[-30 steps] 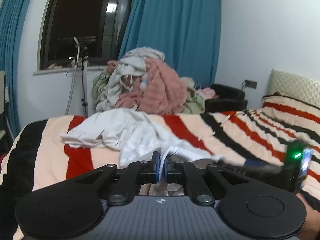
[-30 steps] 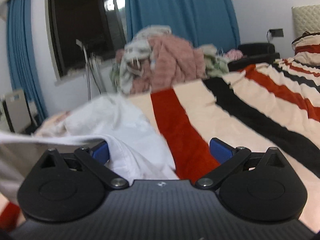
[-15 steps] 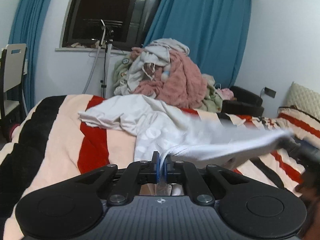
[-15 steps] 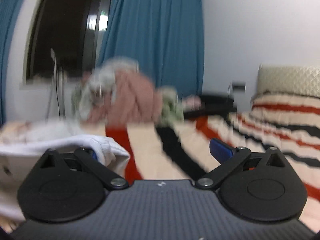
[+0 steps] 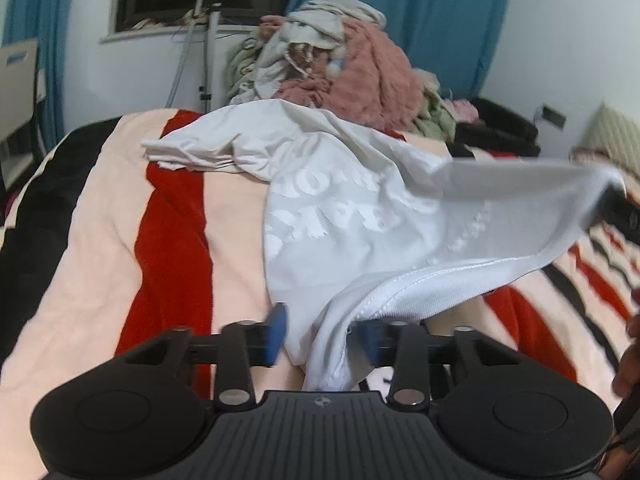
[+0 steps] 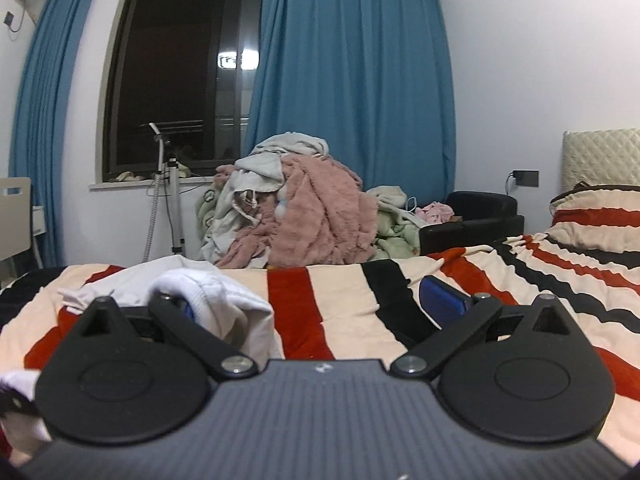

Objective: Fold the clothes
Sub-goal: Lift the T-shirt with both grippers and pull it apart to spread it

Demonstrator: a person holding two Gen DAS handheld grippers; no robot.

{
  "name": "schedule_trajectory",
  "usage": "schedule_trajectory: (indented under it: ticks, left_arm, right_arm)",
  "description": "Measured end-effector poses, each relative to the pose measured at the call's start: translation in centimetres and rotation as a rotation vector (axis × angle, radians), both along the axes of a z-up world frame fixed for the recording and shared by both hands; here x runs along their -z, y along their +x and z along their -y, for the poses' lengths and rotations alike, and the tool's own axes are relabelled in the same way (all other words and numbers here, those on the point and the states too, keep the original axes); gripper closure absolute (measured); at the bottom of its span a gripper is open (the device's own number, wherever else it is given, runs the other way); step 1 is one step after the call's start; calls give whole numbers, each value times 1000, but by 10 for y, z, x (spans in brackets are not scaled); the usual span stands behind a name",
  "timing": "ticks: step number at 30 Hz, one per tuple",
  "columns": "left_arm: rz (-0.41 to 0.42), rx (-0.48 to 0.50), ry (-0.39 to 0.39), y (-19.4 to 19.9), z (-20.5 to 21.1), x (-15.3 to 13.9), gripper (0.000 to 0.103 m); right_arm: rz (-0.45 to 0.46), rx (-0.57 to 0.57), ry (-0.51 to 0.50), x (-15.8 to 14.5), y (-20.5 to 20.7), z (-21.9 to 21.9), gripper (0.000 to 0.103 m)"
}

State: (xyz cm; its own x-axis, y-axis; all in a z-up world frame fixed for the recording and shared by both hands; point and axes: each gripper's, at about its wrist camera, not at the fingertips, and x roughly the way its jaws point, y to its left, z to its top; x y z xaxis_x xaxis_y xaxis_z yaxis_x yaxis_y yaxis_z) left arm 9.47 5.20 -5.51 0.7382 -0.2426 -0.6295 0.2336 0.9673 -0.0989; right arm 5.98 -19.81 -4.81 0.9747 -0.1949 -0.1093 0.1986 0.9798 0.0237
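A white T-shirt (image 5: pixel 352 208) with pale lettering lies spread over the striped bedspread (image 5: pixel 104 232) in the middle of the left wrist view, one sleeve bunched toward the upper left. The left gripper (image 5: pixel 322 332) has just been opening: its blue pads (image 5: pixel 278 330) stand apart, with the shirt's hem hanging loosely between them (no pad presses on it). At the right edge of that frame the cloth is drawn taut toward the other tool. In the right wrist view, the right gripper (image 6: pixel 320 304) has its jaws spread wide; the shirt is draped over its left finger only. A heap of laundry (image 6: pixel 292 208) sits below the blue curtains (image 6: pixel 352 80), centre frame.
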Motion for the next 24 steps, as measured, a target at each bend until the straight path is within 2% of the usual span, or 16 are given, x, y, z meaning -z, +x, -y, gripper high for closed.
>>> schedule_trajectory:
  ticks: [2, 6, 11, 13, 14, 16, 20, 24]
  left_arm:
    - [29, 22, 43, -5, 10, 1, 45]
    - [146, 58, 119, -16, 36, 0, 34]
    - [259, -88, 125, -17, 45, -4, 33]
    - [265, -200, 93, -16, 31, -10, 30]
    - [261, -250, 64, -16, 21, -13, 26]
    - [231, -317, -31, -18, -2, -21, 22]
    - [178, -314, -163, -29, -28, -32, 22]
    - [97, -262, -158, -44, -30, -33, 22]
  right_arm:
    - [-5, -7, 3, -1, 0, -2, 0]
    - [-1, -25, 0, -5, -4, -5, 0]
    - [-2, -45, 13, -5, -4, -8, 0]
    - [0, -35, 18, -4, -4, -6, 0]
    - [2, -27, 23, -4, -3, -2, 0]
    - [-10, 2, 25, -1, 1, 1, 0]
    - [-60, 12, 46, 6, 10, 3, 0]
    - [-81, 28, 51, 9, 10, 5, 0]
